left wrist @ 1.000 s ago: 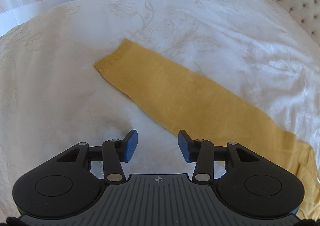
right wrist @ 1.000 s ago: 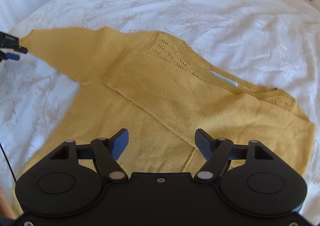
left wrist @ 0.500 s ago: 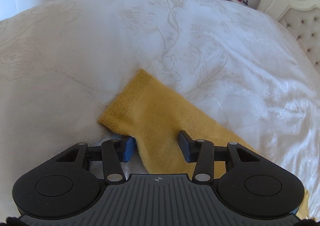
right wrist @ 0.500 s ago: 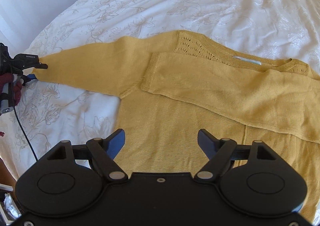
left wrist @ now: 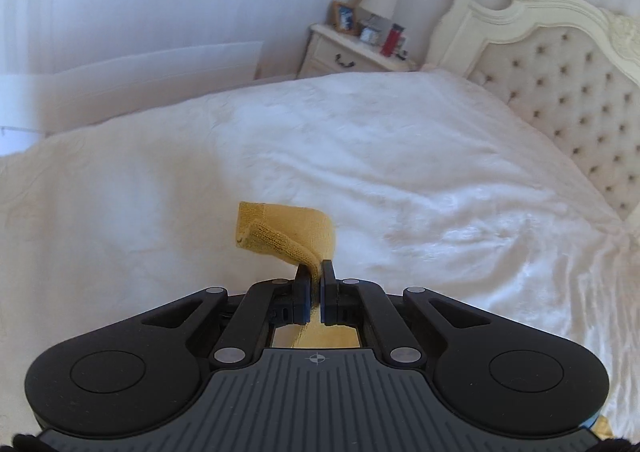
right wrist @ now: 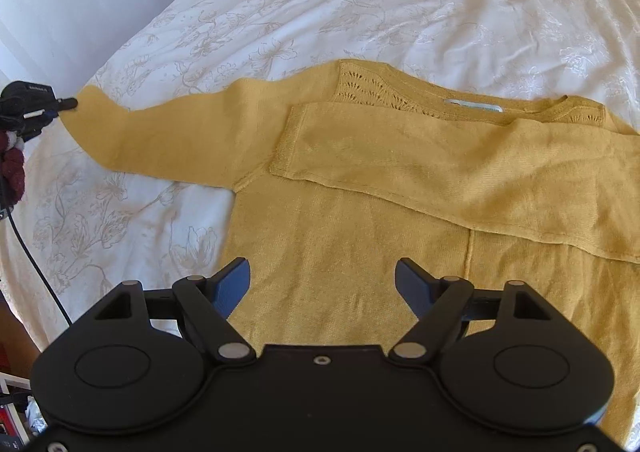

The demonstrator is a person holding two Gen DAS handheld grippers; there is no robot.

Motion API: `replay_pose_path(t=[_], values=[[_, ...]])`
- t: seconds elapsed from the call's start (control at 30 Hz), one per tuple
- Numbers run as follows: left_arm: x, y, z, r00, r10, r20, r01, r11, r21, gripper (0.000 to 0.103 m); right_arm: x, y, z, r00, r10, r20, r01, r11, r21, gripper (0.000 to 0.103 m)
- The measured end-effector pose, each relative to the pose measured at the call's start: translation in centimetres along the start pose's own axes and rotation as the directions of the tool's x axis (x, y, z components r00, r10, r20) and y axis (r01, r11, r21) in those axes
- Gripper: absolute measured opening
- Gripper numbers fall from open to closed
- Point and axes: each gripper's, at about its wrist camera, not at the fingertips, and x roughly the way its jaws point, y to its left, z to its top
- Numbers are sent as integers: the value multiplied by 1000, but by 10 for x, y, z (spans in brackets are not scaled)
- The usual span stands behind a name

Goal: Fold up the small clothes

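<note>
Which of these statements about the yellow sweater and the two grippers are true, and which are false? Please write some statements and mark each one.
1. The left gripper is shut on the cuff of one sleeve. True.
2. The right gripper holds the hem of the yellow sweater. False: its jaws stand open above the sweater body and grip nothing.
3. The other sleeve lies folded across the sweater's chest. True.
4. The sweater lies on a wooden table. False: it lies on a white bedspread with a floral pattern.
5. The held sleeve is already folded over the body. False: it stretches out sideways, away from the body.
</note>
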Motion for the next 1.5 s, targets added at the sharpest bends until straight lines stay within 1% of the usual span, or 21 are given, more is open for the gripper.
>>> replay_pose_path(t=[0.1,0.23,0.3,0.37,0.47,0.53,0.63,0.7,0.8,0.83,0.87,0.93,0.97,1.03,1.13,1.17,1.23,1.3,1.37,1.43,1.5], values=[[-28,-59,-1,995,-92,45,88,992,89,4,-9,-16,-8,1000,26,9,-26,1000,6,81],[-50,-144,-18,977,-202,60,187,963,196,4,-29,-44,-21,998,53,29,-53,998,23,81],[-54,-185,-34,965,-259,41,244,943,228,4,-41,-60,-28,997,60,44,-61,997,37,81],[-53,-221,-52,954,-299,15,285,923,258,4,-53,-77,-35,997,59,58,-62,996,57,81],[-43,-275,-95,936,-348,-57,350,892,286,4,-71,-103,-45,996,53,78,-60,994,94,81],[-35,-305,-123,928,-358,-105,372,872,319,4,-79,-117,-51,995,45,86,-54,992,113,81],[-24,-347,-167,916,-349,-199,400,832,385,5,-89,-138,-61,996,29,87,-41,989,141,81],[-16,-367,-192,902,-338,-268,424,809,408,5,-93,-148,-65,996,24,85,-37,987,156,81],[-15,-386,-219,883,-321,-341,451,780,433,8,-98,-160,-70,997,18,79,-32,984,177,81],[-16,-387,-223,879,-322,-351,458,772,441,13,-99,-163,-71,997,15,78,-29,983,181,81],[-22,-386,-228,875,-329,-356,469,760,450,20,-98,-165,-72,997,12,77,-26,982,187,81],[-27,-381,-231,872,-339,-352,479,739,474,27,-97,-170,-71,997,5,75,-20,978,206,81],[-27,-376,-230,875,-335,-348,475,734,486,28,-97,-172,-69,997,5,77,-22,976,215,81],[-27,-367,-232,889,-303,-343,448,731,515,28,-96,-176,-65,996,4,85,-23,973,230,81],[-18,-342,-230,912,-229,-339,387,753,532,28,-93,-180,-52,995,-11,104,-15,971,241,81],[-16,-335,-230,924,-188,-333,351,764,541,28,-91,-182,-46,994,-14,111,-14,969,246,81],[-4,-314,-223,937,-123,-328,294,784,547,28,-86,-184,-32,992,-20,126,-13,966,259,81],[9,-291,-215,941,-61,-332,240,813,531,28,-76,-187,-16,990,-26,139,-13,963,268,81],[23,-271,-207,942,-3,-335,185,840,511,28,-68,-189,-1,989,-27,147,-15,962,274,81],[35,-256,-202,940,34,-341,148,857,494,28,-57,-191,13,989,-38,144,-3,962,272,81],[47,-244,-200,934,65,-350,121,867,484,28,-46,-193,24,990,-49,134,12,963,268,81]])
